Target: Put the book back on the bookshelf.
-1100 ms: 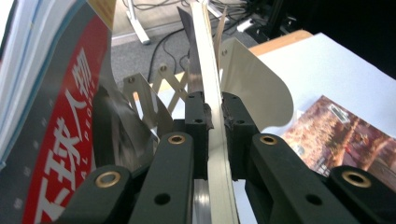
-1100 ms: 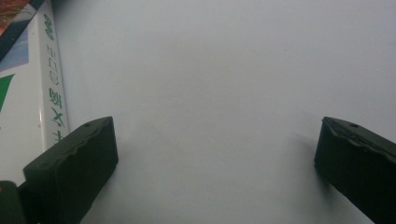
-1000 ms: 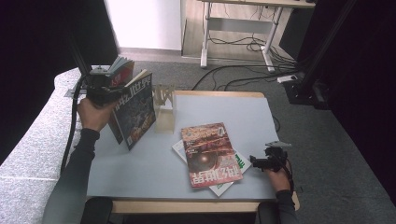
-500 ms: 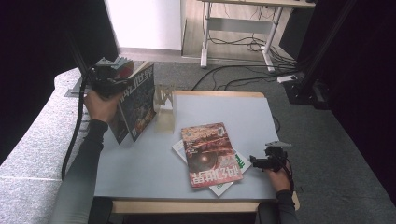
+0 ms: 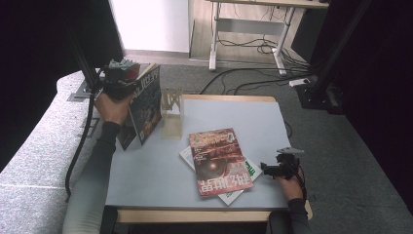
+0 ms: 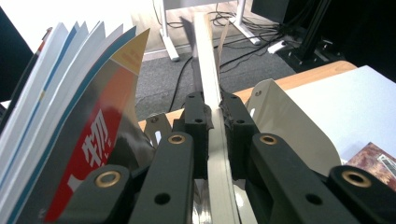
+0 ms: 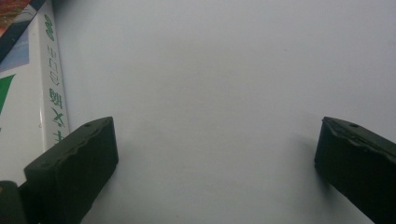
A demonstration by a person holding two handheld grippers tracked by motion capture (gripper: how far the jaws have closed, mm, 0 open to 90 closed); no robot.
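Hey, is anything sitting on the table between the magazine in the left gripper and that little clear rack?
Nothing visible does. The left gripper is shut on the magazine, and the table between it and the clear rack looks bare.

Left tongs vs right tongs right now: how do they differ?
The left tongs are shut on the magazine, pinching its edge; the right tongs stand wide open with nothing between them. The left tongs are raised at the table's far left corner beside the stand, holding the magazine upright; the right tongs sit low over the bare tabletop beside the flat magazine stack. Both are black, hand-held and two-jawed.
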